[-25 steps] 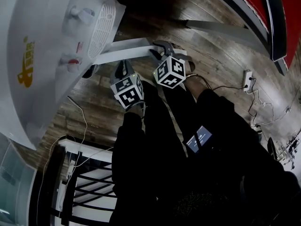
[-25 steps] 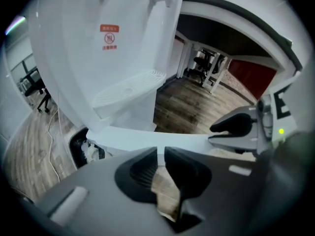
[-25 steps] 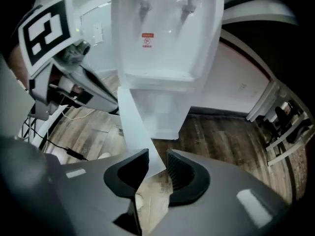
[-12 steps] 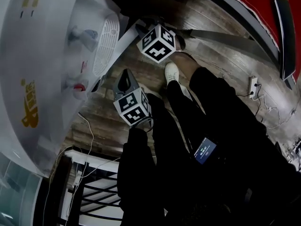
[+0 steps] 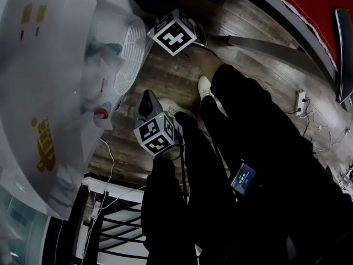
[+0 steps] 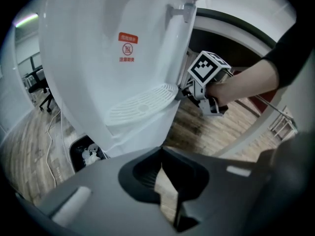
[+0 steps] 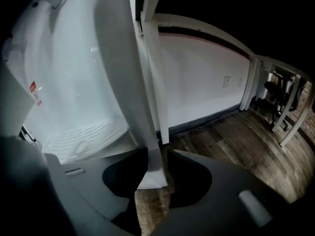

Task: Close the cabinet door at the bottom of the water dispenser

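The water dispenser (image 5: 55,65) is white, with a yellow logo (image 5: 44,145), a red label (image 6: 127,46), one red tap (image 5: 101,114) and one blue tap (image 5: 113,48); its drip tray (image 5: 129,57) is white and slotted. The floor (image 5: 165,79) is dark brown planking. The marker cubes (image 5: 174,33) show black squares on white.

1. Dispenser (image 5: 49,93): cut off by the head view's left edge, its lower front hidden under the tray (image 5: 129,54).
2. Right gripper (image 7: 156,173): in the head view its cube (image 5: 172,33) hides the jaws.
3. Red label (image 6: 127,47): print too small to read.
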Action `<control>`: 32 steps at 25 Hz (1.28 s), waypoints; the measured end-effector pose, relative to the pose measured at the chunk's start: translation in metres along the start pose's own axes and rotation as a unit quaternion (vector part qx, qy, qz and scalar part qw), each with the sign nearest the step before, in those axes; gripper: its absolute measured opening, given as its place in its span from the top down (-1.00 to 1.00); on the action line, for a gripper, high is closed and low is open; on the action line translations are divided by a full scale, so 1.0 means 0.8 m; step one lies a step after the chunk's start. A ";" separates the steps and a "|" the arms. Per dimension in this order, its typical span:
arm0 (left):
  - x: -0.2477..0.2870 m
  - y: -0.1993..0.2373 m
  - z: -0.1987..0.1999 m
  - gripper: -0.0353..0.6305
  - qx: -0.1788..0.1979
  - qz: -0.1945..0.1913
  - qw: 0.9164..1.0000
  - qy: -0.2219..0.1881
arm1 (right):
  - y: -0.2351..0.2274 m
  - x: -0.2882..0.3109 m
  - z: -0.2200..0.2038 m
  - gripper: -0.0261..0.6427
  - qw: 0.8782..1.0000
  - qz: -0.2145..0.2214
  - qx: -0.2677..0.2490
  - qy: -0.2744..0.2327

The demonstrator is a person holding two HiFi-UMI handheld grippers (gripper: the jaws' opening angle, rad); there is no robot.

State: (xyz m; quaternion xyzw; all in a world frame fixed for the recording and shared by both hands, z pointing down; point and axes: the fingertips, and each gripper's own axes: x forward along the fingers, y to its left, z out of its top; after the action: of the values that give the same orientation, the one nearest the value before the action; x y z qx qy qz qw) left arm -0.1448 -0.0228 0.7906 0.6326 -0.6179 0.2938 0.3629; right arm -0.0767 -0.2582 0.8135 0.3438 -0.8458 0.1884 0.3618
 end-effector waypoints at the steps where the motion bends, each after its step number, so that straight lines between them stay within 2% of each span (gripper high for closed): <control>1: 0.001 0.001 0.003 0.87 -0.001 0.001 1.000 -0.002 | -0.001 0.000 0.000 0.55 1.000 0.000 0.001 -0.001; 9: -0.004 -0.015 0.027 0.87 0.008 -0.013 1.000 -0.021 | -0.025 -0.030 0.005 0.53 0.999 -0.032 0.000 -0.022; 13: -0.015 -0.021 0.036 0.87 0.023 -0.025 0.999 -0.024 | -0.023 -0.072 -0.008 0.54 0.998 -0.033 0.027 -0.037; 16: -0.028 -0.023 0.050 0.87 0.040 -0.033 0.998 -0.024 | -0.016 -0.117 -0.017 0.77 0.997 -0.059 0.021 -0.051; 18: -0.037 -0.019 0.067 0.87 0.033 -0.033 0.998 -0.032 | -0.012 -0.146 -0.018 0.92 0.995 -0.084 0.006 -0.055; 19: -0.042 -0.016 0.077 0.87 0.027 -0.031 0.998 -0.036 | -0.006 -0.157 -0.014 0.92 0.994 -0.089 -0.002 -0.056; 23: -0.073 -0.015 0.115 0.87 0.028 -0.041 0.997 -0.058 | 0.033 -0.201 0.011 0.92 0.993 -0.080 -0.045 -0.068; 28: -0.127 -0.026 0.159 0.87 0.024 -0.045 0.994 -0.095 | 0.062 -0.276 0.045 0.92 0.990 -0.073 -0.054 -0.109; 32: -0.190 -0.033 0.183 0.87 0.014 -0.020 0.994 -0.107 | 0.078 -0.338 0.080 0.92 0.987 -0.063 -0.076 -0.130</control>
State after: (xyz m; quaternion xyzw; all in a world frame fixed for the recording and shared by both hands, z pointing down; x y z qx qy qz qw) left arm -0.1394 -0.0577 0.5809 0.6774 -0.6364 0.2258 0.2919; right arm -0.0165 -0.1310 0.5663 0.3898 -0.8742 0.0541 0.2846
